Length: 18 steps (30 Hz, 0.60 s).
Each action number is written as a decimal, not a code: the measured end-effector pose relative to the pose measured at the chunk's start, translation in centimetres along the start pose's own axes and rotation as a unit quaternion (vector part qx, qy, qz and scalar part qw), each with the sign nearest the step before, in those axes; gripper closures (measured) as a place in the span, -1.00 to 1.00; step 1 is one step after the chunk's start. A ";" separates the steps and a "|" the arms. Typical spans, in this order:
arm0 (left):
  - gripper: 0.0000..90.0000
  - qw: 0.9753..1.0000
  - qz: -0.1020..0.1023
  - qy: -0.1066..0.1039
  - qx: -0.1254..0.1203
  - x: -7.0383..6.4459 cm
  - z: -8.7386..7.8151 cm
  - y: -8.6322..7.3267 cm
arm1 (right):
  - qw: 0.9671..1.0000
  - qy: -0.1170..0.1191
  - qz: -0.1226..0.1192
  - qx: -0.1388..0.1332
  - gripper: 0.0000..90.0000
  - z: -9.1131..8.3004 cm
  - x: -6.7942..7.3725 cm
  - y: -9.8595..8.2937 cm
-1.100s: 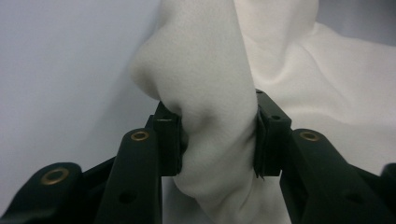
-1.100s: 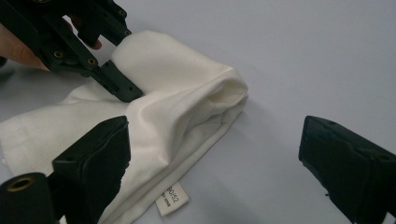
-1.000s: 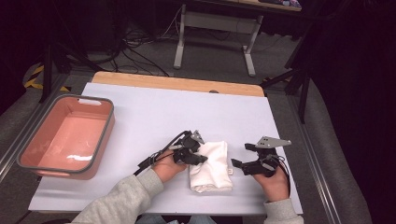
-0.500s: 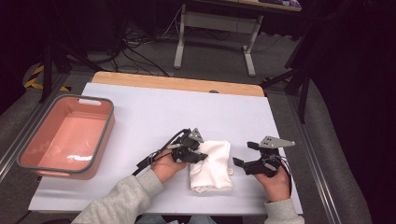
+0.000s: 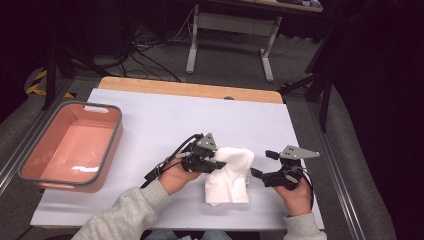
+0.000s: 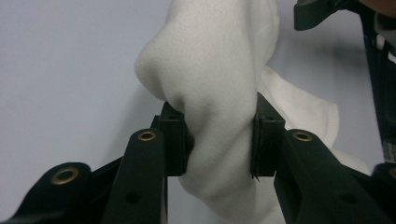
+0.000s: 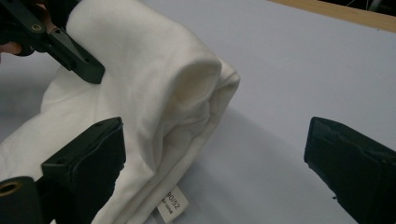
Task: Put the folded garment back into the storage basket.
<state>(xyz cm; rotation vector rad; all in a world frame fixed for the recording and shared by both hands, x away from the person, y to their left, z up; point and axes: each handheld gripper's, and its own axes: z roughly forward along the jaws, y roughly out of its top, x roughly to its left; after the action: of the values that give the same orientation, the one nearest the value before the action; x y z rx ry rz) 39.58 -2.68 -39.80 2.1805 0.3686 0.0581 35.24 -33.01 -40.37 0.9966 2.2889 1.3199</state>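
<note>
A table covered with a white sheet fills the middle of the high view, with a strip of bare wood along its far edge. On its left side sits a pink tub with a grey rim, well apart from the hands. Near the front edge, between the two hands, lies a white cloth, folded into a thick bundle; its far end is bunched and lifted while the near end lies flat on the sheet. The left gripper reaches in from the left, held by a hand in a grey sleeve, and is clamped on the raised fold; in the left gripper view the jaws press into the cloth from both sides and the cloth bulges above them. The right gripper sits just beside the cloth's right edge with its jaws wide apart; in the right gripper view one jaw lies against the folded layers and the other stands clear over the sheet. A small sewn tag with printed digits sticks out from the cloth's lower edge there.
</note>
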 end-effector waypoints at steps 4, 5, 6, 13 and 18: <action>0.45 1.000 0.007 -0.001 -0.010 -0.2 -1.1 0.6 | 1.000 0.002 -0.005 -0.011 -0.87 -0.2 0.0 0.1; 0.45 1.000 0.009 0.000 -0.011 -0.3 -1.4 0.8 | 1.000 0.001 -0.004 -0.012 -0.87 -0.3 0.0 0.1; 0.45 1.000 0.014 0.000 -0.015 -0.3 -1.6 0.9 | 1.000 0.001 -0.003 -0.012 -0.87 -0.3 0.0 0.1; 0.45 0.999 0.033 0.005 -0.022 -0.3 -3.6 1.9 | 1.000 0.004 0.003 -0.012 -0.87 -0.3 -0.2 0.0; 0.45 0.999 0.040 0.009 -0.025 -0.2 -4.9 2.3 | 1.000 0.003 0.000 -0.012 -0.88 -0.2 -0.1 0.0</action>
<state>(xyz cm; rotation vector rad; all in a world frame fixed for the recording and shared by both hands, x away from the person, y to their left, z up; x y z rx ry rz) 39.13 -0.19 -35.04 2.1460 0.2881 0.1304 35.19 -33.25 -40.26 0.9866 2.2731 1.3489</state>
